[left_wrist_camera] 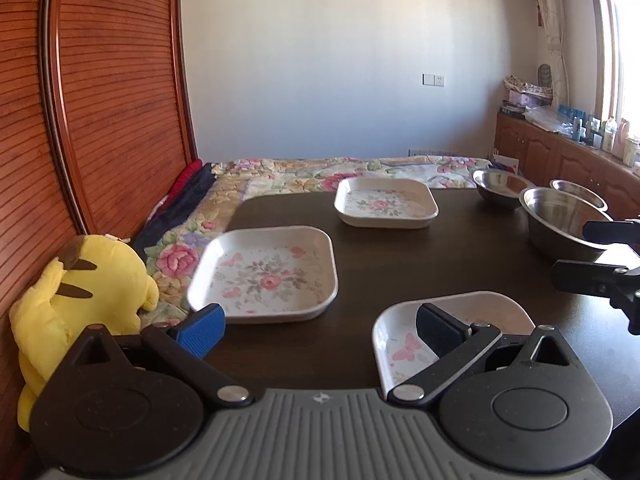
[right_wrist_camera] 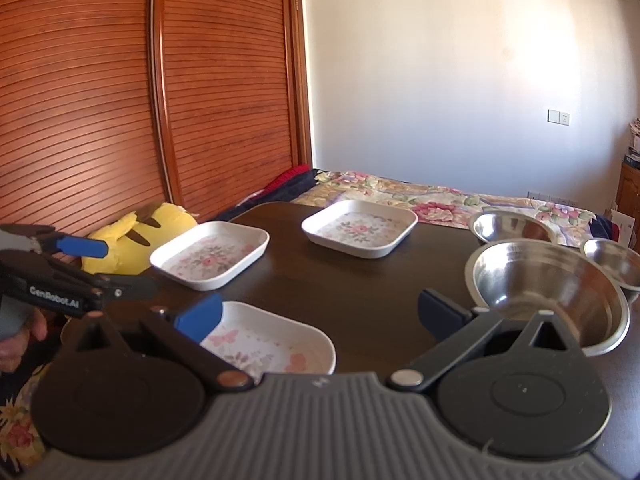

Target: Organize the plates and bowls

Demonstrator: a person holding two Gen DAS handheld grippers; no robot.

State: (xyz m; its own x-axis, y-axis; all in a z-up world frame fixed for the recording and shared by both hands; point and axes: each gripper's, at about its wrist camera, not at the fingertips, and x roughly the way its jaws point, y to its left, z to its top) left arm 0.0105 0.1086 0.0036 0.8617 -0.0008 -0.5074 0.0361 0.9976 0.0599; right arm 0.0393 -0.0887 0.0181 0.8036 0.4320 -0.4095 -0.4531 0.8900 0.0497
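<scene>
Three square white floral plates lie apart on the dark table (left_wrist_camera: 380, 264): a left plate (left_wrist_camera: 266, 274), a far plate (left_wrist_camera: 386, 202) and a near plate (left_wrist_camera: 468, 320). Three steel bowls stand at the right: a large one (left_wrist_camera: 568, 220) and two smaller ones behind it (left_wrist_camera: 500, 186) (left_wrist_camera: 578, 192). My left gripper (left_wrist_camera: 320, 330) is open and empty, low over the table between the left and near plates. My right gripper (right_wrist_camera: 320, 312) is open and empty, between the near plate (right_wrist_camera: 276, 344) and the large bowl (right_wrist_camera: 548, 288).
A yellow plush toy (left_wrist_camera: 80, 296) sits off the table's left edge on a floral quilt (left_wrist_camera: 320, 172). A slatted wooden wardrobe (left_wrist_camera: 100, 100) stands at the left. Wooden cabinets with bottles (left_wrist_camera: 580, 152) run along the right.
</scene>
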